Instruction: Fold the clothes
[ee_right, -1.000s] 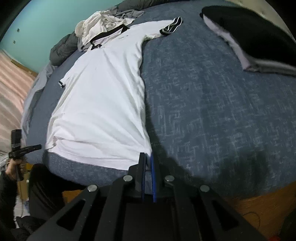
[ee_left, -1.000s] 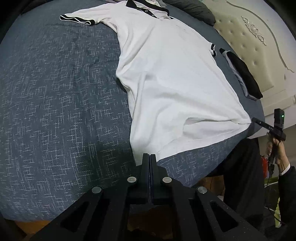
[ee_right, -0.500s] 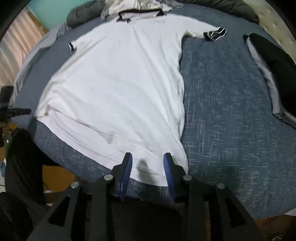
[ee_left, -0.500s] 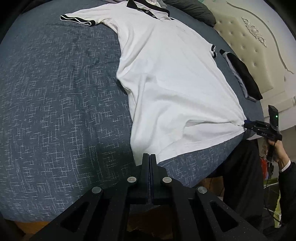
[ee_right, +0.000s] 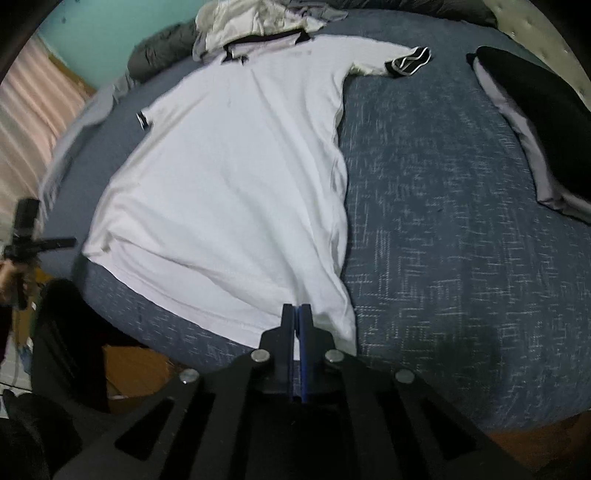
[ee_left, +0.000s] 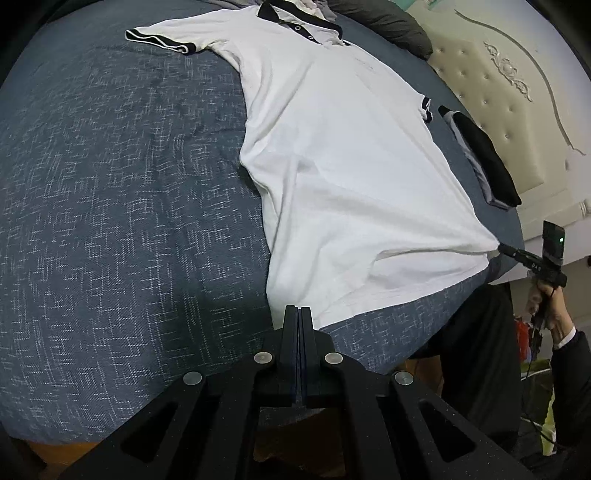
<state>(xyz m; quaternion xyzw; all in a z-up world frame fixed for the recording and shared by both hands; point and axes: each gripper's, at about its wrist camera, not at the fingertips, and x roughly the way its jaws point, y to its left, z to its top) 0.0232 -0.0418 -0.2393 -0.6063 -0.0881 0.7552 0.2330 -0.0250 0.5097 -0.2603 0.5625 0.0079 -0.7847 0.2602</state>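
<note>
Clamping the right gripper shut on the near hem corner of the white polo shirt, at 6 o'clock in the right wrist view. Keeping the left gripper fully closed at the opposite hem corner; not possible to confirm any cloth between its pads. Lying flat, face up, on the blue bed, with the collar pointing to 12 o'clock. Judging the fabric light, limp and prone to sagging, so taking it by corners and seams. Noting a folded dark garment at 2 o'clock and a clothes heap beyond.
</note>
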